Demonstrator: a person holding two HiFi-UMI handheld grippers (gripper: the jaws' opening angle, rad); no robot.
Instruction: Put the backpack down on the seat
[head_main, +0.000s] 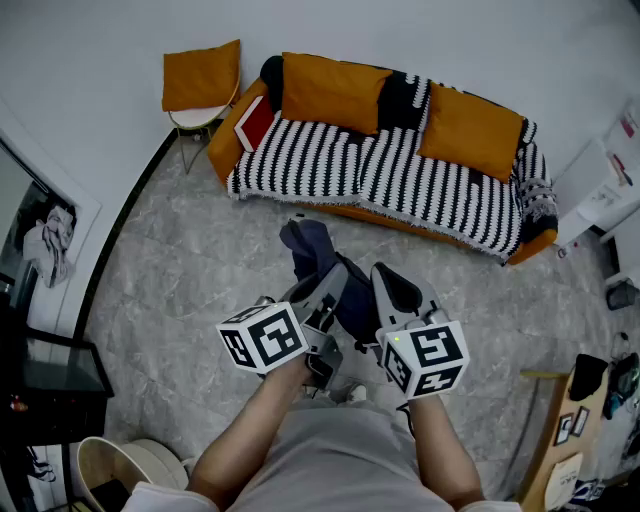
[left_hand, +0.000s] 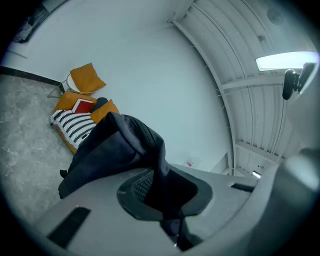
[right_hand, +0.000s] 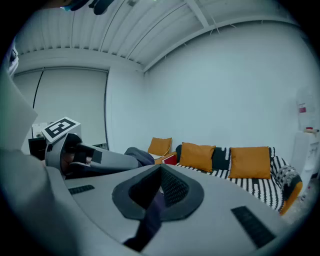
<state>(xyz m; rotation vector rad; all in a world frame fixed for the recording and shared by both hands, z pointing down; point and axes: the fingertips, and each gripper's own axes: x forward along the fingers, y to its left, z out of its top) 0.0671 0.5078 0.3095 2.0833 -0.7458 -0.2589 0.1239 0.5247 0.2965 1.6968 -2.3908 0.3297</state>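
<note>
Backpack (head_main: 318, 262) is held off the floor (head_main: 200, 290), pinched by both: left gripper (head_main: 328, 290) on fabric (left_hand: 125, 145), right gripper (head_main: 386, 288) on a strap (right_hand: 150, 215) — the sofa (head_main: 330, 165) lies straight ahead, well apart, its length running crosswise.

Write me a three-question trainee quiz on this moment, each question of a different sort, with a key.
1. True or false: the backpack already lies on the striped sofa.
2. Multiple choice: how many orange cushions lean against the sofa's back? A one, B two, C four.
3. Fill in: the left tool and the right tool are both shut on the ____.
Key: 1 false, it is held up over the floor, short of the sofa. 2 B. 3 backpack.
</note>
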